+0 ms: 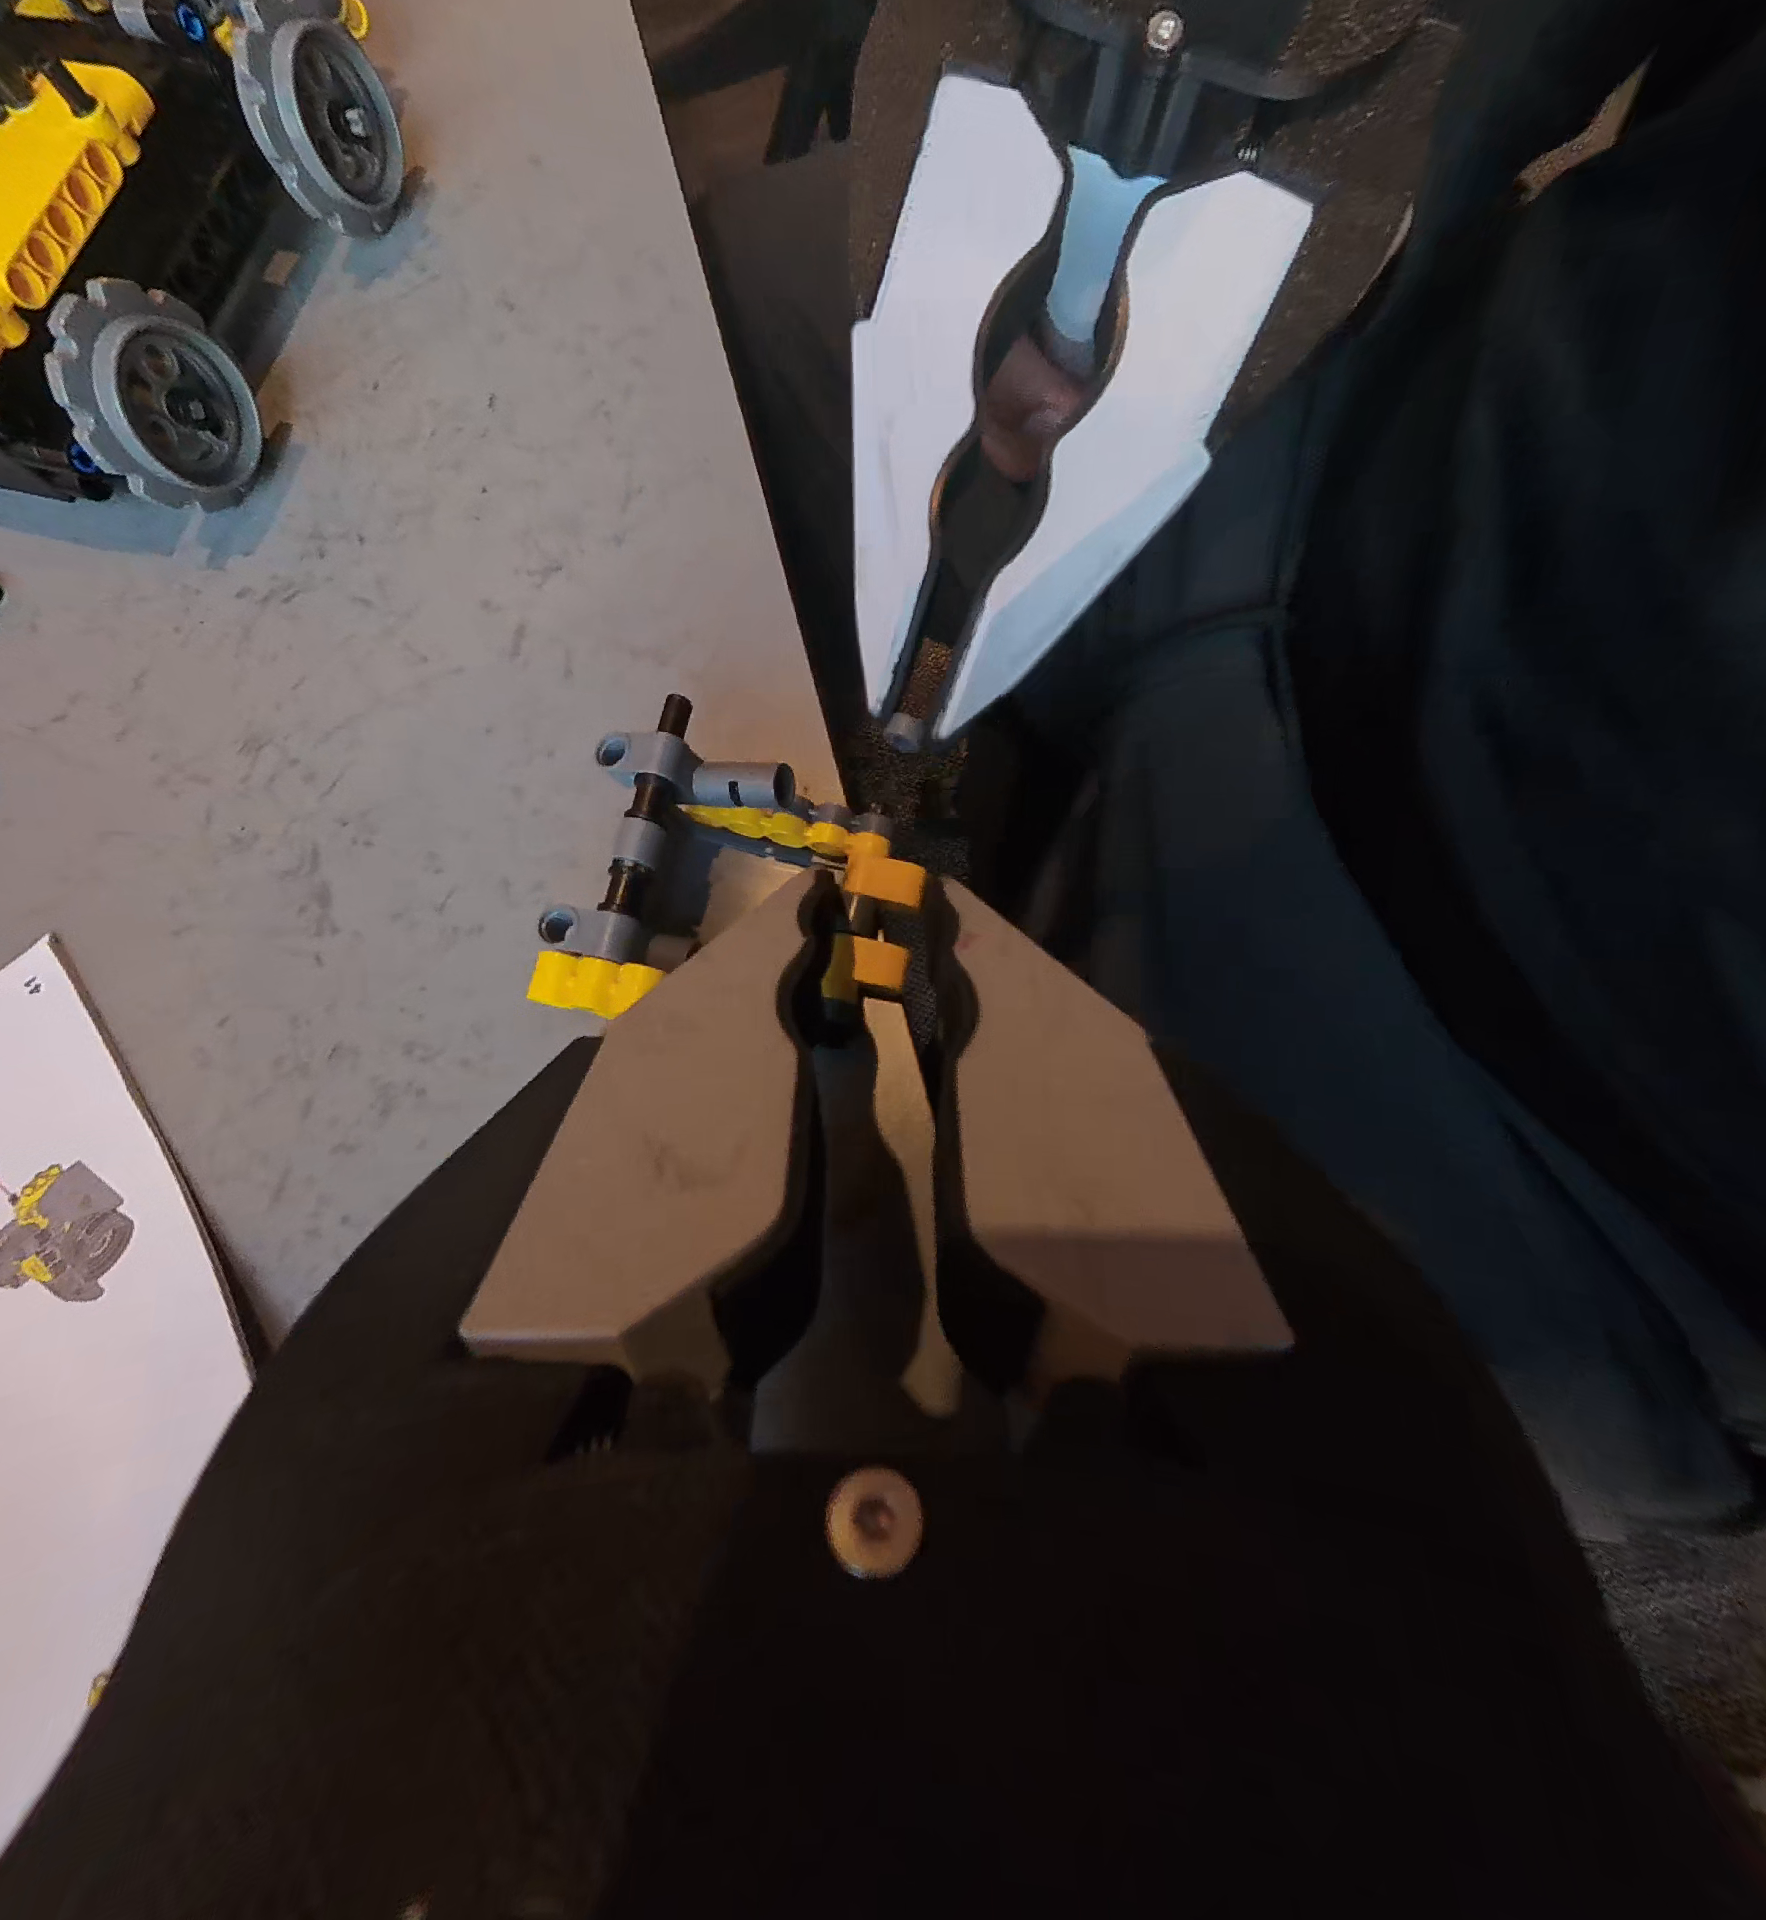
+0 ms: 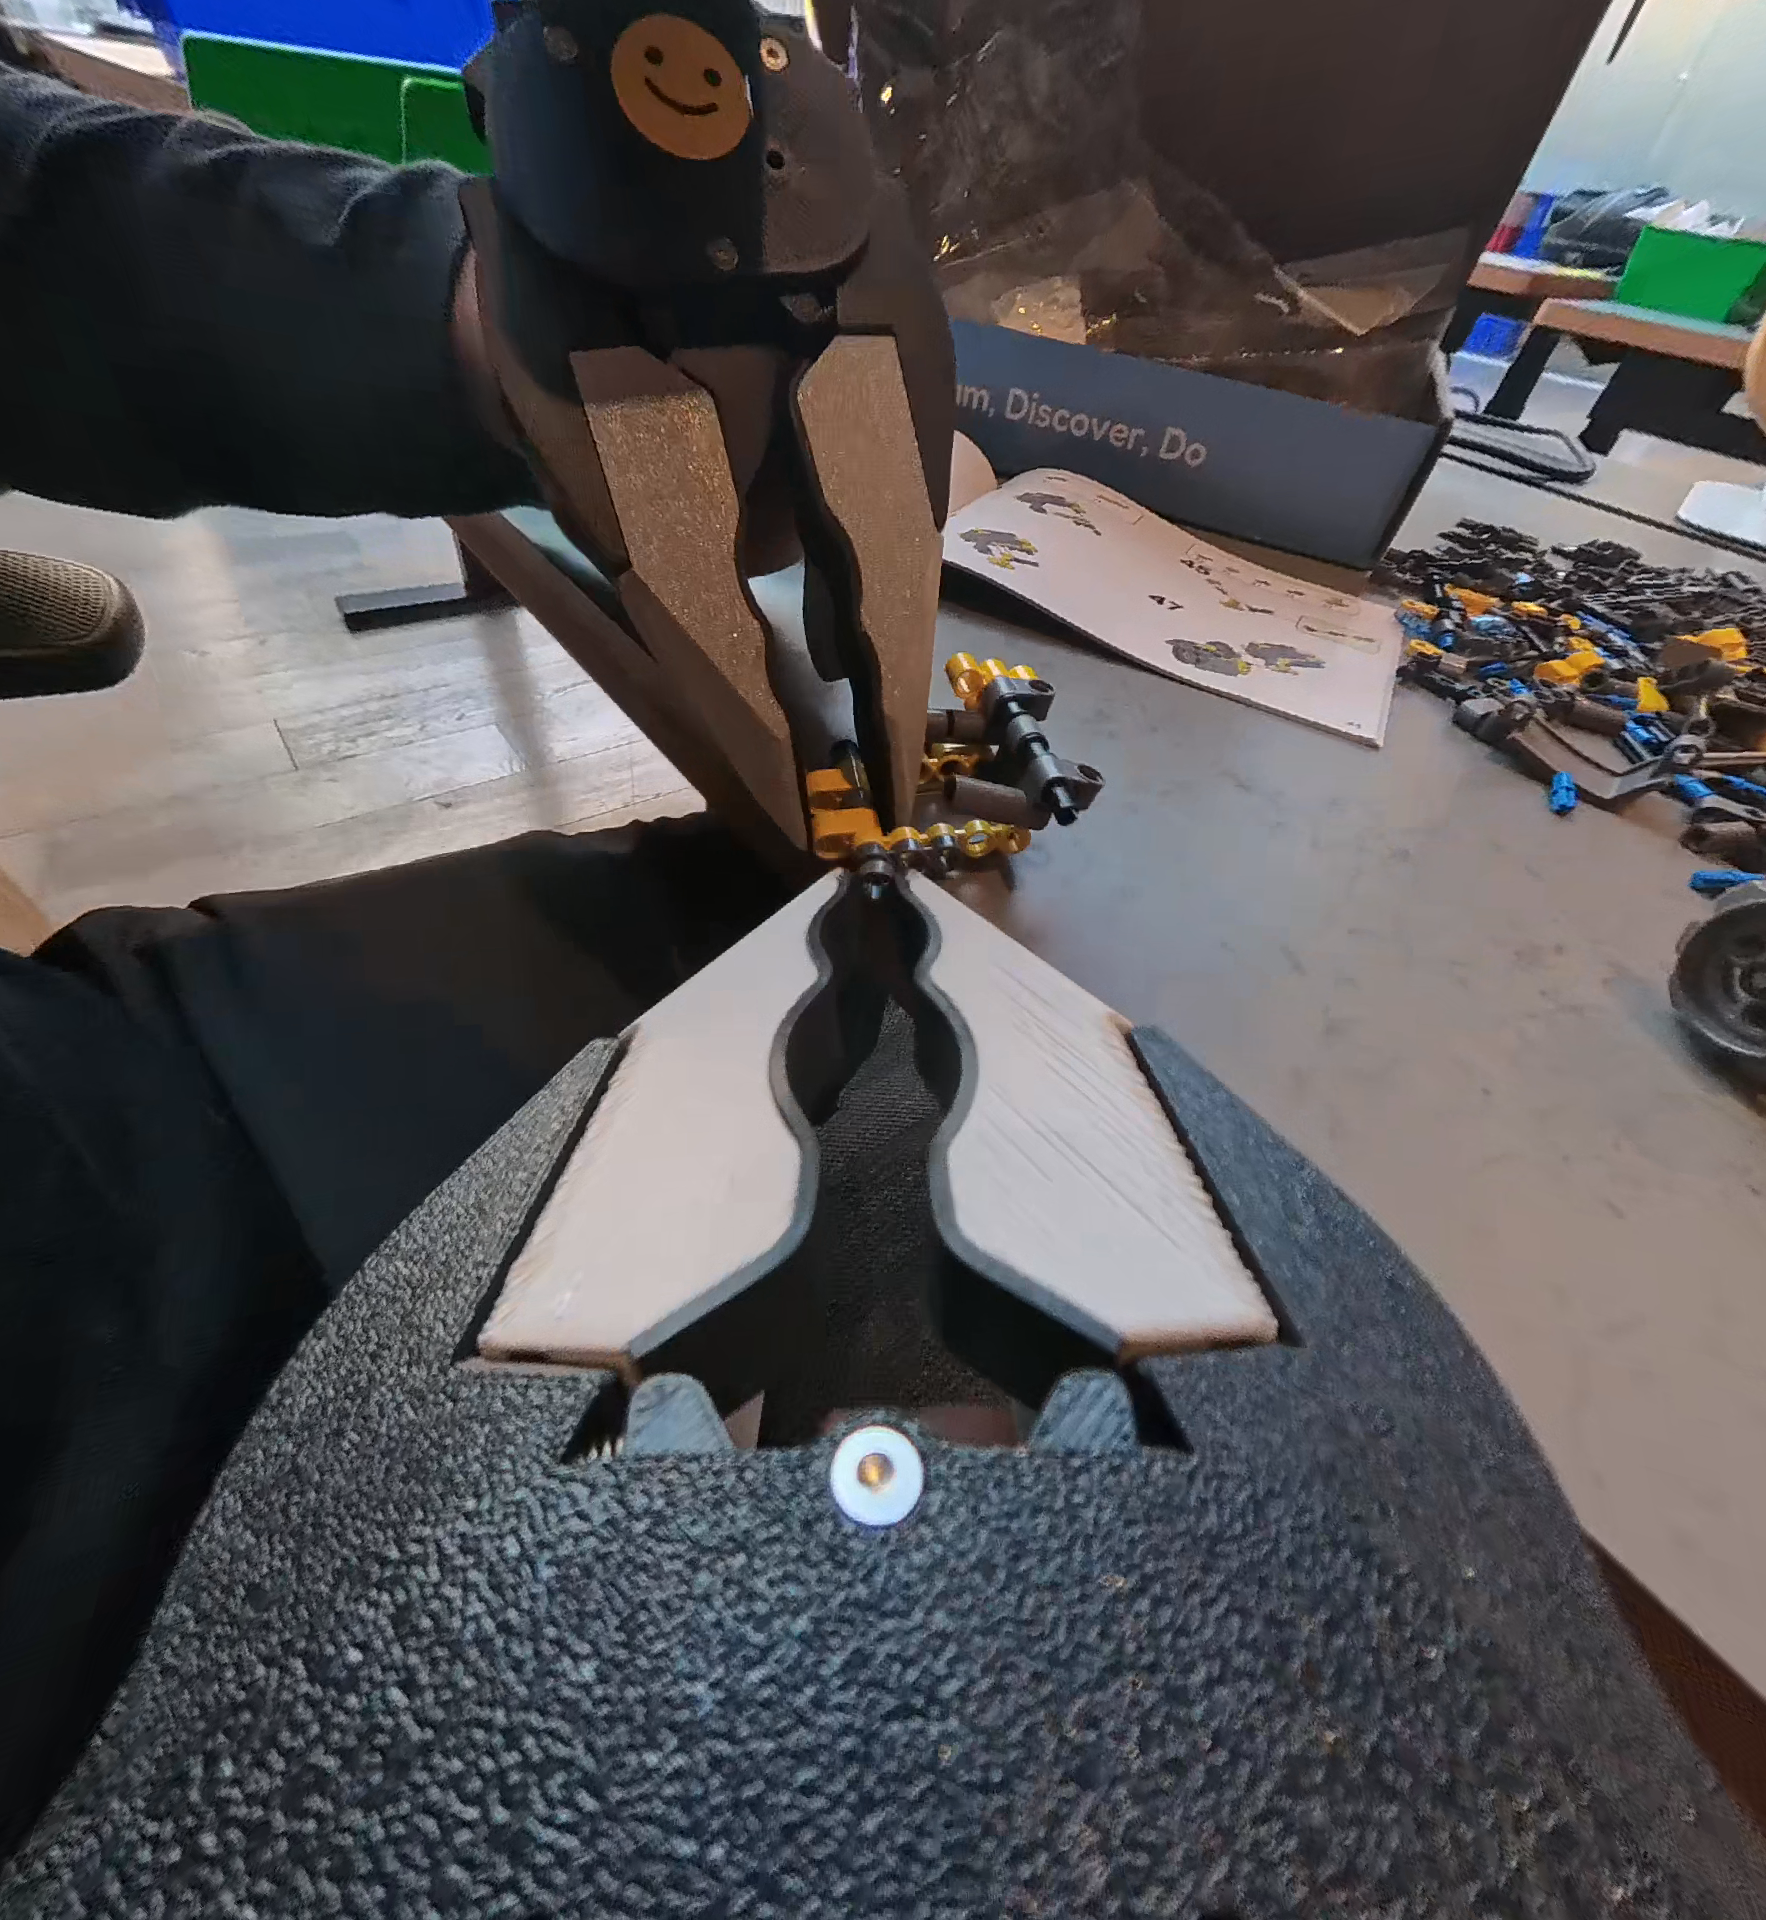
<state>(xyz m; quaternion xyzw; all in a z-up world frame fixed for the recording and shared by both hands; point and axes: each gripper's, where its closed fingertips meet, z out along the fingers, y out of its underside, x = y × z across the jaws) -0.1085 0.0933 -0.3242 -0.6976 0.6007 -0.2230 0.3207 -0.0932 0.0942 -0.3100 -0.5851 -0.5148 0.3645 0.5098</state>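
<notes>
My left gripper (image 1: 863, 935) was clenched on the yellow connector (image 1: 884, 914) at one end of a small yellow-and-grey brick sub-assembly (image 1: 692, 852), which hung over the edge of the grey table (image 1: 391, 623). My right gripper (image 2: 874, 883), fingertips closed, pinched a short grey pin (image 2: 874, 868) that met the same end of the sub-assembly; in the left wrist view it pointed down from above (image 1: 910, 722). In my judgement, seating such a pin well called for holding its axis in line with the connector's hole, with the left grip steady, and pressing straight without twist. Counted items: two grippers; one sub-assembly; one open instruction booklet (image 2: 1201, 603); one dark cardboard box (image 2: 1222, 457) behind it; one partly built yellow-and-black vehicle (image 1: 48, 239) with two grey wheels visible, the nearer (image 1: 167, 400) and the farther (image 1: 323, 114); one heap of loose black, blue and yellow parts (image 2: 1627, 686), too many to count.
</notes>
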